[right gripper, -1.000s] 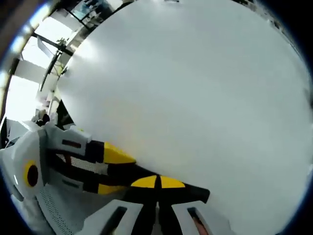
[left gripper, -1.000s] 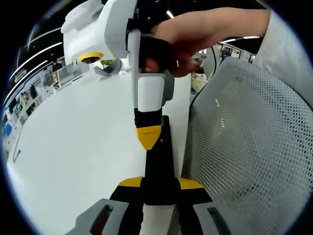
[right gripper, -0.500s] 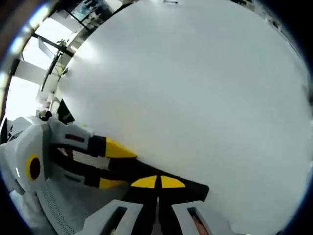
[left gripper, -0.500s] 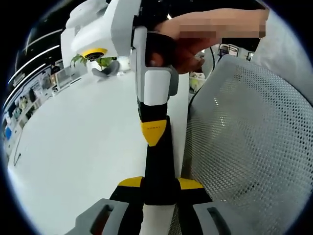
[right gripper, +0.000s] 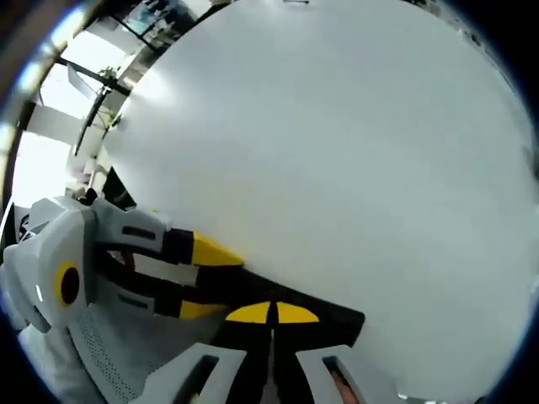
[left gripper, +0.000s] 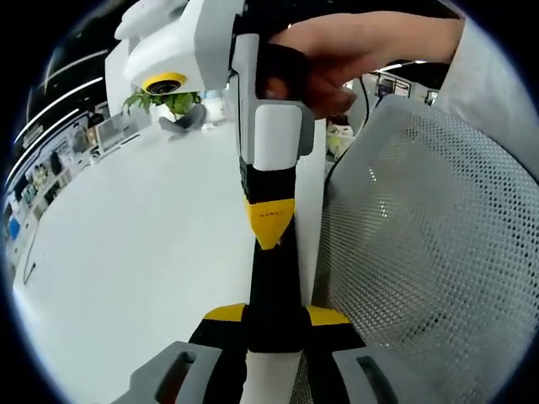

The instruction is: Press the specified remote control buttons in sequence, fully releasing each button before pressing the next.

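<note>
While left tool [left gripper: 274, 324] clamps remote [left gripper: 274, 278], right tool [left gripper: 268, 231] slid closer.

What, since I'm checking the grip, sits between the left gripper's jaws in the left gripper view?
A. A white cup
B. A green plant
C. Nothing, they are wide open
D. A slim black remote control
D: the left gripper is clamped on the slim black remote control, with a yellow pad on each side of it.
</note>
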The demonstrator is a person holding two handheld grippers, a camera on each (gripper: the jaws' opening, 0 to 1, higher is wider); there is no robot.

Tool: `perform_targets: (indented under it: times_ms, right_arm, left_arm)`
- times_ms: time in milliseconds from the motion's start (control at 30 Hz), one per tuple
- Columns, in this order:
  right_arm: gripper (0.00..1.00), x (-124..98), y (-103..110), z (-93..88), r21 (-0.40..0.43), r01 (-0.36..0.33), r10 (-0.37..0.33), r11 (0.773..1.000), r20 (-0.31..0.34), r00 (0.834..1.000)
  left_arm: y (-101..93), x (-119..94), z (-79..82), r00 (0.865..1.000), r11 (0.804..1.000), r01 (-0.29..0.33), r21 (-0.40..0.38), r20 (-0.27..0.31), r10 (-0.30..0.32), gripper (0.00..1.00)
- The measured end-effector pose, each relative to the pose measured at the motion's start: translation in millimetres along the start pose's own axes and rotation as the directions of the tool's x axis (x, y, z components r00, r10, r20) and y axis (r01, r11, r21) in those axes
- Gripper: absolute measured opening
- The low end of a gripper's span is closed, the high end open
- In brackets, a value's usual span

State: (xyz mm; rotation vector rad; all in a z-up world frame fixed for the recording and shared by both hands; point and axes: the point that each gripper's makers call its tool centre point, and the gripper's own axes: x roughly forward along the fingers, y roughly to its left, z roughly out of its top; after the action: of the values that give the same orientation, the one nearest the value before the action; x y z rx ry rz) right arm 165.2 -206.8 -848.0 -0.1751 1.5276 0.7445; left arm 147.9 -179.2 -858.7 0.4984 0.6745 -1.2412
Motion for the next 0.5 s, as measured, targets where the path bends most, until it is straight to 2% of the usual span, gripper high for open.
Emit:
perform_targets:
  times_ms: [267, 500]
  right_arm:
    - [0.0, 3.4, -3.6, -4.4, 0.009, -0.003, 0.003, 1.0, -0.002, 1.0]
    - [0.0, 4.7, -5.0, -5.9, 0.068, -0.036, 0.035, 0.997, 0.02, 0.999]
  left_arm:
    - [-0.1, 0.0, 0.0, 1.0, 1.0, 0.0, -0.001, 0.002, 0.0, 0.25]
    - [-0.3, 0.1, 0.2, 1.0, 1.0, 0.002, 0.0, 0.004, -0.002, 0.25]
